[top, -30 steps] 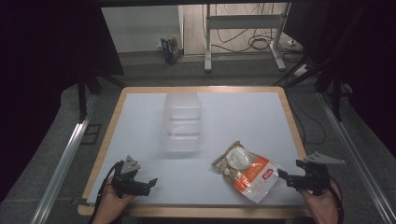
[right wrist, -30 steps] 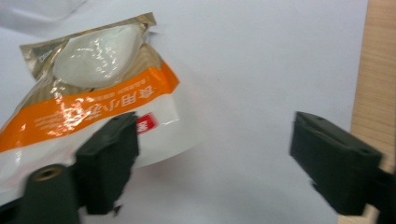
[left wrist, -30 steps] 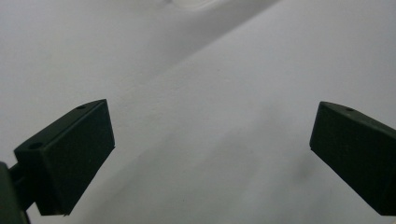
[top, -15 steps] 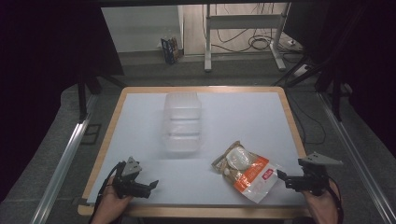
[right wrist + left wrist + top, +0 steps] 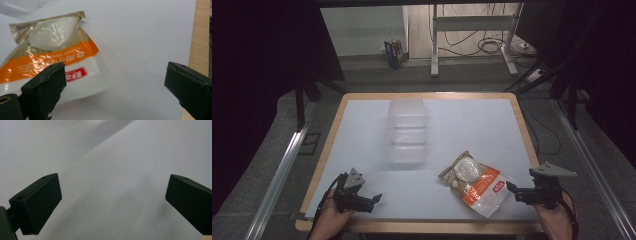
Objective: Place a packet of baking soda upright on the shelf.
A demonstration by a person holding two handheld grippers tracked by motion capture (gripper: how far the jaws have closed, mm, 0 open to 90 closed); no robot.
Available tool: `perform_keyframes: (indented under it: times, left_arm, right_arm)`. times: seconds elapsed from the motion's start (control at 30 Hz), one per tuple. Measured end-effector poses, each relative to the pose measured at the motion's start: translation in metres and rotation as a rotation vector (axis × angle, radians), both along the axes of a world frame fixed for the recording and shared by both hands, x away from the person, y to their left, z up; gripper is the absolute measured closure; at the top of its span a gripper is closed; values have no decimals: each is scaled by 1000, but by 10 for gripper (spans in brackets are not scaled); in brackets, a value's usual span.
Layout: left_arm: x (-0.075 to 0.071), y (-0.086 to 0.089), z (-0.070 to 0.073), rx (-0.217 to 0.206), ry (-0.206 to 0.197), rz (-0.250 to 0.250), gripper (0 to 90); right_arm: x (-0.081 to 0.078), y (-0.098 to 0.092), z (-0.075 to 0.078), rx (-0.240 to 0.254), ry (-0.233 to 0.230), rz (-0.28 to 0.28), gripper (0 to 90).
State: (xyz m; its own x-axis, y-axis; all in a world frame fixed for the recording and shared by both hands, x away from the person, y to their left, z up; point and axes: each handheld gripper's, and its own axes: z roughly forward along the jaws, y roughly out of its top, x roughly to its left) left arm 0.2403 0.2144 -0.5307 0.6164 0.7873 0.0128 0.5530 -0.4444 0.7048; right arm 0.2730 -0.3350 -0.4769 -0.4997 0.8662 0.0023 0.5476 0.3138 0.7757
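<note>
A sealed food packet (image 5: 474, 182), clear at the top with orange and white print, lies flat on the white table top at the front right. My right gripper (image 5: 511, 189) rests just right of it, pointing left. In the right gripper view its jaws (image 5: 115, 87) stand wide, having just been opening. The packet (image 5: 50, 50) lies ahead and to the left, with no pad pressing on it. My left gripper (image 5: 376, 199) sits at the front left, pointing right. It is open over the bare surface (image 5: 112, 202).
A clear plastic lidded container (image 5: 407, 132) stands at the table's middle, towards the back. The table's wooden rim (image 5: 327, 150) frames the white surface. Beyond it are metal rails, a floor with cables and a desk frame.
</note>
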Motion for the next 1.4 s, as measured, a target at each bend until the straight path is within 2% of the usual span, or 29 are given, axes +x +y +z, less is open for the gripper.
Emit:
perform_keyframes:
  times: [0.17, 0.33, 0.47, 0.57, 0.63, 0.67, 0.77, 0.83, 0.93, 1.03, 1.07, 1.2, 1.4]
  left_arm:
    - [0, 0, 0, -1, 2, 1, 6]
    - [0, -1, -1, 1, 2, 4, 6]
    - [1, -1, -1, 2, 3, 6, 6]
    - [1, -1, -1, 3, 2, 8, 6]
    - [1, 0, -1, 1, 3, 8, 6]
    - [1, 0, -1, -2, 3, 8, 6]
    - [1, 1, 0, -7, 3, 10, 6]
    - [1, 1, 0, -6, 3, 9, 6]
    - [1, 0, -1, -2, 3, 7, 6]
    - [0, 0, -1, 0, 2, 7, 6]
    - [0, 0, 0, 0, 2, 7, 6]
    - [0, -1, -1, 3, 2, 5, 7]
    - [1, -1, -1, 10, 2, 3, 7]
  right_arm:
    - [-3, 11, 8, 6, -21, 35, 40]
    - [-6, 24, 12, -5, -4, 74, 43]
    - [-9, 36, 15, 26, -4, 120, 43]
    - [-10, 46, 14, 29, 10, 141, 68]
    - [-11, 54, 13, 4, 20, 142, 178]
    - [-13, 57, 13, -1, 23, 146, 268]
    - [-14, 62, 13, 53, 50, 192, 495]
    - [-15, 66, 12, 62, 62, 220, 579]
    - [-17, 76, 8, 26, 93, 274, 732]
    - [-20, 88, 3, -36, 112, 332, 851]
    - [-21, 92, 2, -57, 115, 349, 879]
    - [-24, 105, -2, -100, 136, 389, 888]
    - [-27, 117, -9, -111, 162, 429, 887]
